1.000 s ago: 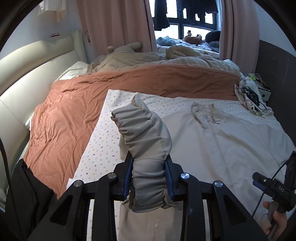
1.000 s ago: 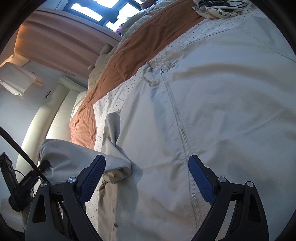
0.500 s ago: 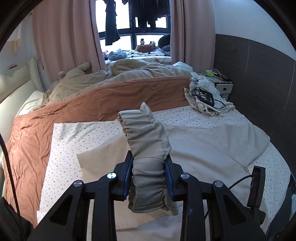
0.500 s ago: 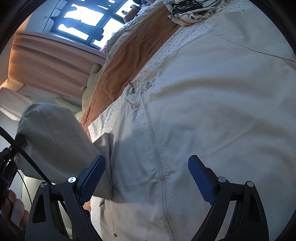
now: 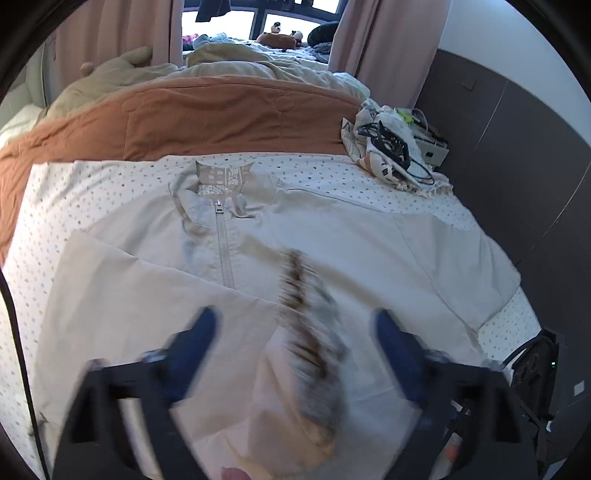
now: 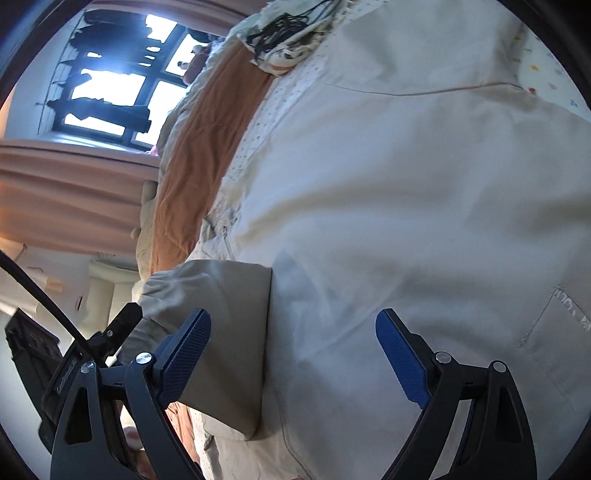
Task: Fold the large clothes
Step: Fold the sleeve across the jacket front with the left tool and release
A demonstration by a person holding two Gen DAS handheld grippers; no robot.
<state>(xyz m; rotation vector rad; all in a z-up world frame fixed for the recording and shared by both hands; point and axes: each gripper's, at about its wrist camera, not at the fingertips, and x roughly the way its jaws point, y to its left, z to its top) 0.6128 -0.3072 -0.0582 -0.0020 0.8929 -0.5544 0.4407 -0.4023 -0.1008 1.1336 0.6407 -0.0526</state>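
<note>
left tongs (image 5: 295, 332) just spread; cuff (image 5: 310, 354) loose | right tongs (image 6: 293, 332) spread; pocket (image 6: 554, 332) seen

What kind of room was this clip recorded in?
Most likely a home bedroom: a jacket lies spread on a bed with an orange quilt, and pink curtains frame a window behind it.

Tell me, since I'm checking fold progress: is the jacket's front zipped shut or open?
Zipped shut. The zipper runs closed from the collar down the jacket until the folded-over sleeve covers it.
</note>
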